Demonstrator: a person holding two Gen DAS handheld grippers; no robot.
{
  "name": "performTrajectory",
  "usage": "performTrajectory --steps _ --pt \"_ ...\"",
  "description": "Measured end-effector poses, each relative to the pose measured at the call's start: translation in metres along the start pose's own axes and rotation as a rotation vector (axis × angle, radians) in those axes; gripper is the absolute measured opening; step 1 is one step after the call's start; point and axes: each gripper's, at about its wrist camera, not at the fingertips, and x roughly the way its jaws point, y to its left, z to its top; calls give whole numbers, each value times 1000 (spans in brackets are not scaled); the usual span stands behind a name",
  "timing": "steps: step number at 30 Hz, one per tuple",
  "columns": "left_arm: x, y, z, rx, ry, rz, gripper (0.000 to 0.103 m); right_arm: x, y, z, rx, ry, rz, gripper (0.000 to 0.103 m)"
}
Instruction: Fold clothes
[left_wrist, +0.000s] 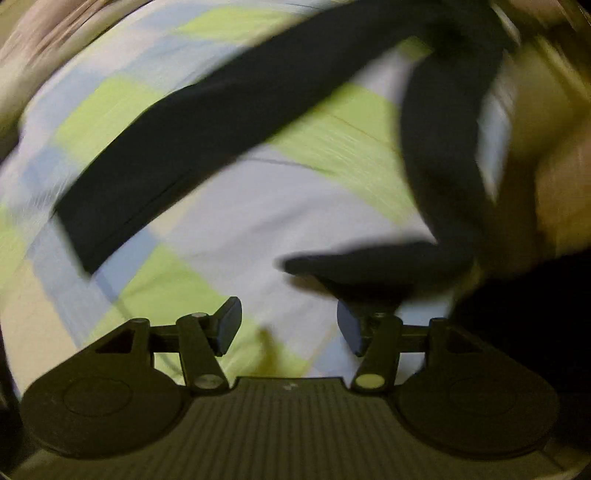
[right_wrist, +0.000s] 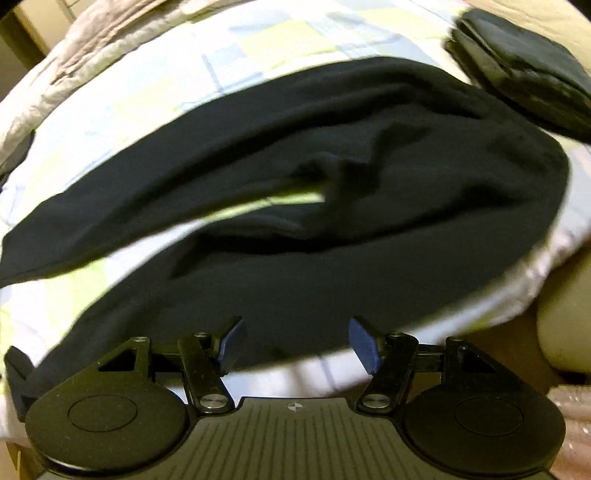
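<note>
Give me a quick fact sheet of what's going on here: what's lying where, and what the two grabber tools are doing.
surface: bed with a checked sheet in white, pale blue and lime
main item: black trousers spread out unfolded, legs apart
other item: folded dark garment at the far right, touching the trousers' edge
left gripper: open, empty, above bare sheet beside a trouser leg
right gripper: open, empty, over the trousers' near edge
image quality: left view heavily blurred
fold status: not yet folded
</note>
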Motion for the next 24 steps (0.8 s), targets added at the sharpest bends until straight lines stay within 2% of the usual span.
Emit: performTrajectory --steps 3,4,5,7,8,9,11,13,16,19,21,24 --pt "7 -36 5 255 -21 38 60 -2 -12 -7 37 19 -3 65" --pt "12 -41 9 302 -32 32 60 -2 -14 -9 43 27 -2 65" --pt "15 -39 12 305 -22 8 60 -1 -13 -13 42 38 0 65" --pt "21 -33 18 295 6 -46 41 -2 -12 -18 35 46 6 65" --pt "24 -30 22 291 20 -73 23 -2 -8 -21 29 48 15 65" --pt "26 -27 25 286 34 -100 16 -3 -4 -24 22 51 25 65" --pt "16 -3 26 102 92 -186 11 -3 6 -29 3 63 36 65" --pt "5 23 26 -97 152 -272 11 -3 15 -34 -7 68 55 65" --pt "-24 70 12 -332 156 -185 11 0 30 -39 -19 75 79 65" --pt "-29 110 -13 -546 153 -170 21 3 44 -43 -29 84 98 65" --pt "-26 111 -22 -568 156 -133 33 5 53 -46 -36 90 110 65" --pt "-20 109 -36 -585 161 -73 37 8 67 -50 -47 98 128 65"
